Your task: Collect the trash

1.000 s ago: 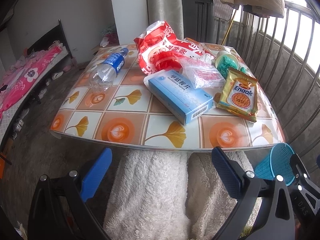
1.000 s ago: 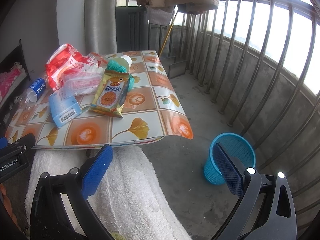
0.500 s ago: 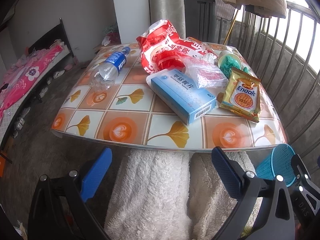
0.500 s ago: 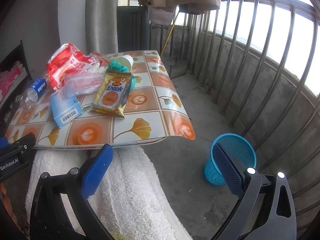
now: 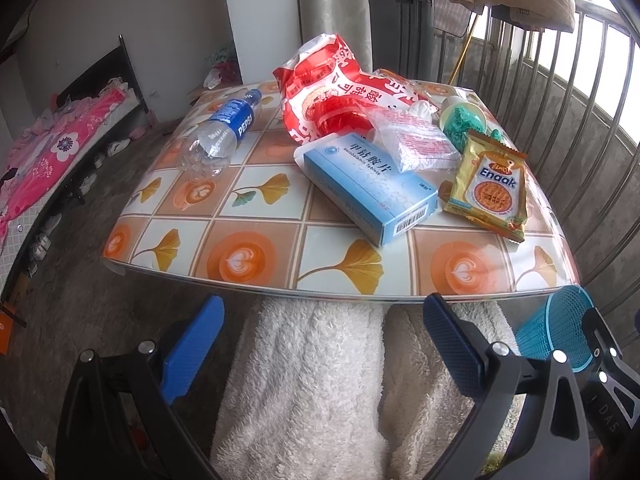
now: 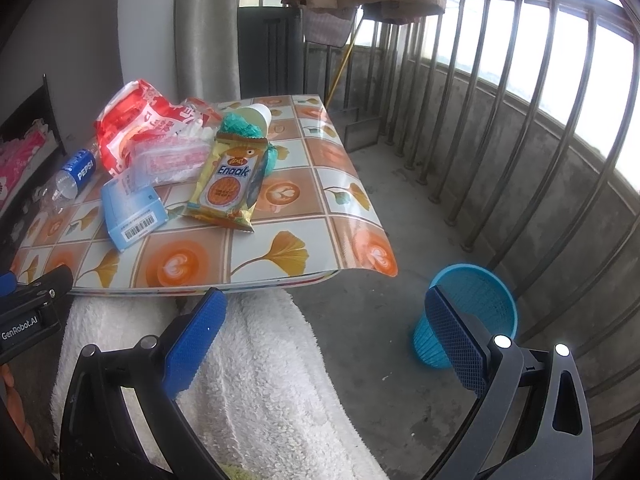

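the left gripper (image 5: 322, 336) has two black, arched plastic arms, each ending in a flat blue pad with a fine cross-hatched grip texture. a round silver screw head sits on each arm just behind its pad (image 5: 452, 344), with a second one further out. the right gripper (image 6: 326, 328) is built the same way: black arms, blue textured fingers (image 6: 194, 338), bright silver screw heads. at the left edge of the right wrist view, a black part of the other tool carries white lettering reading "genrobot.ai". the person's legs are covered in white fleecy trousers (image 5: 304, 384).
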A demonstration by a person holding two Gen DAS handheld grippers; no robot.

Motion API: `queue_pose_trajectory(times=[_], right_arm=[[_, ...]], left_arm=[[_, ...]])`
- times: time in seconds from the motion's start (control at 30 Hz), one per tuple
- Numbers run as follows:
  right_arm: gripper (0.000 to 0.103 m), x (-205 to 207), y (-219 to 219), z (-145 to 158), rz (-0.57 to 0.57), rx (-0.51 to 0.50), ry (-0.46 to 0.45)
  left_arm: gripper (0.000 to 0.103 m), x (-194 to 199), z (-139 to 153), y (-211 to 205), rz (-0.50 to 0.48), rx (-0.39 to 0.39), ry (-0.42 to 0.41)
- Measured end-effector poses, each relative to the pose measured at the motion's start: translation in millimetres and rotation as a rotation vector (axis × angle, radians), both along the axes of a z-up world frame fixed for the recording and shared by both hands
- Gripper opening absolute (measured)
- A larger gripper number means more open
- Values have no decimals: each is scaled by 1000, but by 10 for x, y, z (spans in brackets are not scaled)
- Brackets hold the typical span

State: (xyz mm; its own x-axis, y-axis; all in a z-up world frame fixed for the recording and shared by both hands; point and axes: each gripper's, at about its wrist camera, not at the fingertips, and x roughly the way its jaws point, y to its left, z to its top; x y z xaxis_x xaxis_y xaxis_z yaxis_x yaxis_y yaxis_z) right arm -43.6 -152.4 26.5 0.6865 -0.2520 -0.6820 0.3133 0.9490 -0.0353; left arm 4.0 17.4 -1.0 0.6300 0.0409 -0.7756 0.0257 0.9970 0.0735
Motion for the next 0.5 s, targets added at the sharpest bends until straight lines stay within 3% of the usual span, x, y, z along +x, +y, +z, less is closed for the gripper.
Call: queue_pose_trajectory(times=[0.3, 0.4, 0.5], right_arm=[[96, 388, -82, 137, 119, 27, -75], [96, 534, -118, 130, 168, 87, -104], [96, 723, -155, 78, 204, 156, -93]], left_arm=[[97, 272, 33, 313, 4, -5, -39], [97, 373, 23, 471, 1, -83, -53], [97, 444, 1, 624, -83, -265, -112]])
